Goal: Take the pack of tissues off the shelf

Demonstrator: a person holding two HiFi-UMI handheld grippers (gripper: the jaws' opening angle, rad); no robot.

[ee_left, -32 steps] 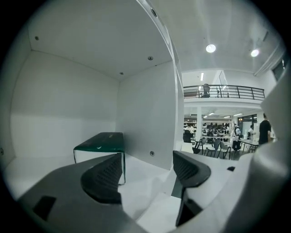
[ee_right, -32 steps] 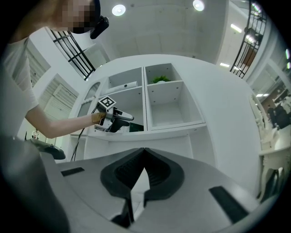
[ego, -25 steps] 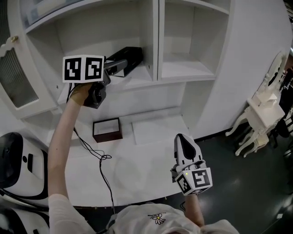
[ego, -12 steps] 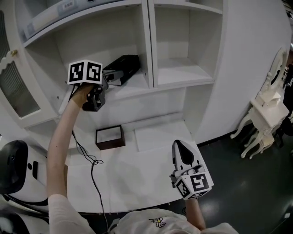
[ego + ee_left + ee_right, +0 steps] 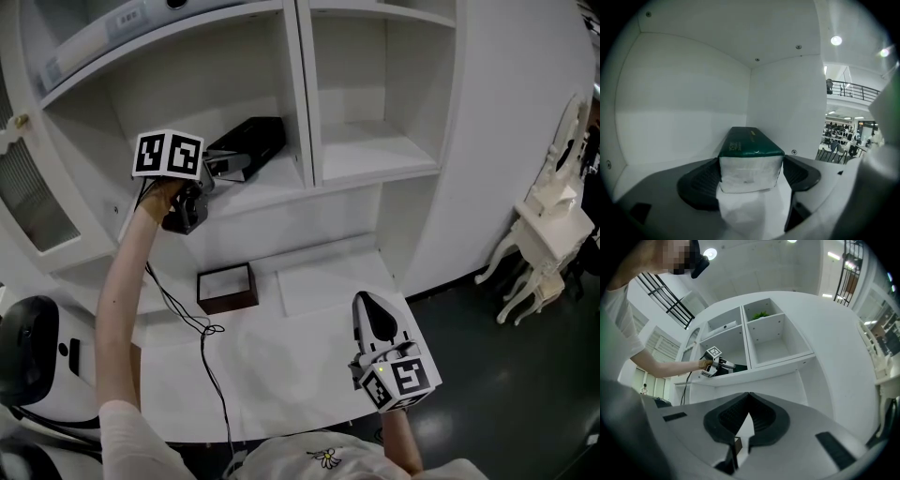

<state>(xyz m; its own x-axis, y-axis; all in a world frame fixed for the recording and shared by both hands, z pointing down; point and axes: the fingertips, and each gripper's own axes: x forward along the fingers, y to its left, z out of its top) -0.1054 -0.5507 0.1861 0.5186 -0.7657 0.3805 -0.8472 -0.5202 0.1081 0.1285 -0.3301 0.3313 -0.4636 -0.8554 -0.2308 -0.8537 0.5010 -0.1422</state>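
The tissue pack (image 5: 249, 141), dark green on top with a clear white end, lies on the left shelf compartment against the divider wall. My left gripper (image 5: 228, 166) is held up at the shelf's front edge, pointing at the pack. In the left gripper view the pack's near end (image 5: 750, 159) sits between the wide-open jaws of the left gripper (image 5: 750, 172), and I see no squeeze on the wrapper. My right gripper (image 5: 376, 307) hangs low over the white counter, its jaws shut and empty. The right gripper (image 5: 748, 398) looks up at the shelf unit.
A small brown open box (image 5: 225, 288) stands on the white counter (image 5: 309, 272) below the shelf. A black cable (image 5: 192, 319) trails from the left gripper across the counter. An open cabinet door (image 5: 28, 169) hangs at the left, and white ornate furniture (image 5: 548, 225) stands at the right.
My left gripper has edged a little closer to the tissue pack on the shelf. The right gripper has stayed low over the counter.
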